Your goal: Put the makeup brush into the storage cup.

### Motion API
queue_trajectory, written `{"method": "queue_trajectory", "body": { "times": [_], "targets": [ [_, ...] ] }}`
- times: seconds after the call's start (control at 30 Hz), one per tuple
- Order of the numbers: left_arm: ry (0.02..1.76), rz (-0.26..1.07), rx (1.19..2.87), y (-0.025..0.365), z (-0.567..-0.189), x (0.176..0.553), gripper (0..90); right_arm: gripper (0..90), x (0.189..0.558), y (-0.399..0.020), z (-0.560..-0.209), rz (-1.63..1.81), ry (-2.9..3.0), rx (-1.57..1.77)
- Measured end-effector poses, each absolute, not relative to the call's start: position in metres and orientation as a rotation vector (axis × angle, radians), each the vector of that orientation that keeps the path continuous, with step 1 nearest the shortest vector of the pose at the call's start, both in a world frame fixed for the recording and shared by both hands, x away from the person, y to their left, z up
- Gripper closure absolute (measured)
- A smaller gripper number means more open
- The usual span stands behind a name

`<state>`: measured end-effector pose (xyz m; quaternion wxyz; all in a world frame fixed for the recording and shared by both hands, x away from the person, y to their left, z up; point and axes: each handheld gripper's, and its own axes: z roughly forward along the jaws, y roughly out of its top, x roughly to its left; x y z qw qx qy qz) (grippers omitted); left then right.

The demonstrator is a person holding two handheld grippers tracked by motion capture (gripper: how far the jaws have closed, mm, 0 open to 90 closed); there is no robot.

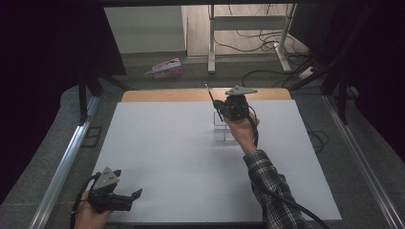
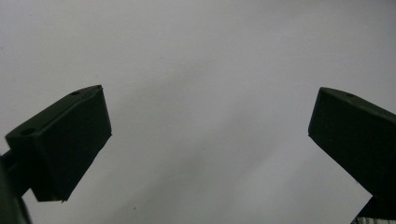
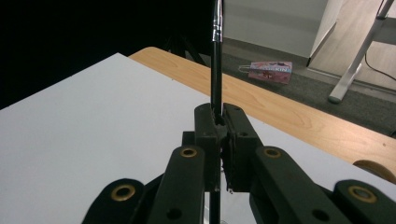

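High view: the right gripper [image 1: 220,106] holds a thin black rod [image 1: 211,98] above a clear container [image 1: 224,130], whose outline is faint against the white table [image 1: 157,157]. The left gripper [image 1: 135,195] rests near the table's near edge, jaws apart.

Left gripper view: jaws wide, nothing between them.

Right gripper view: jaws clamped on the rod [image 3: 216,70]; its upper end is cut off.

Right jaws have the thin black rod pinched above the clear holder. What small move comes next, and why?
Probably ease the right gripper straight down. Its jaws are shut on the thin black rod, which stands nearly upright over the clear holder on the white table. The left gripper rests open, far off, so it can't steady anything.
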<state>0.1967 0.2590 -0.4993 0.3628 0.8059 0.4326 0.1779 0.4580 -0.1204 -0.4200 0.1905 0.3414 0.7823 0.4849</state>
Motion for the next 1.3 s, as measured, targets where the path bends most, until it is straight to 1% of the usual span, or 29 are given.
{"method": "queue_trajectory", "body": {
  "times": [1.17, 1.2, 1.23, 1.27, 1.3],
  "targets": [
    [1.115, 0.442, 2.086, 0.258, -0.501, 0.197, 0.0, 84.5, 0.455, -0.13, -0.46, 1.309, 2.222, 1.01],
    [1.115, 0.442, 2.087, 0.258, -0.501, 0.197, 0.0, 83.8, 0.454, -0.13, -0.46, 1.307, 2.224, 1.006],
    [1.115, 0.443, 2.088, 0.258, -0.501, 0.197, 0.0, 75.1, 0.453, -0.129, -0.46, 1.294, 2.217, 0.989],
    [1.115, 0.443, 2.088, 0.258, -0.501, 0.197, 0.0, 75.1, 0.453, -0.129, -0.46, 1.294, 2.217, 0.989],
    [1.115, 0.443, 2.088, 0.258, -0.501, 0.197, 0.0, 59.3, 0.452, -0.128, -0.458, 1.293, 2.194, 0.994]
  ]
}}
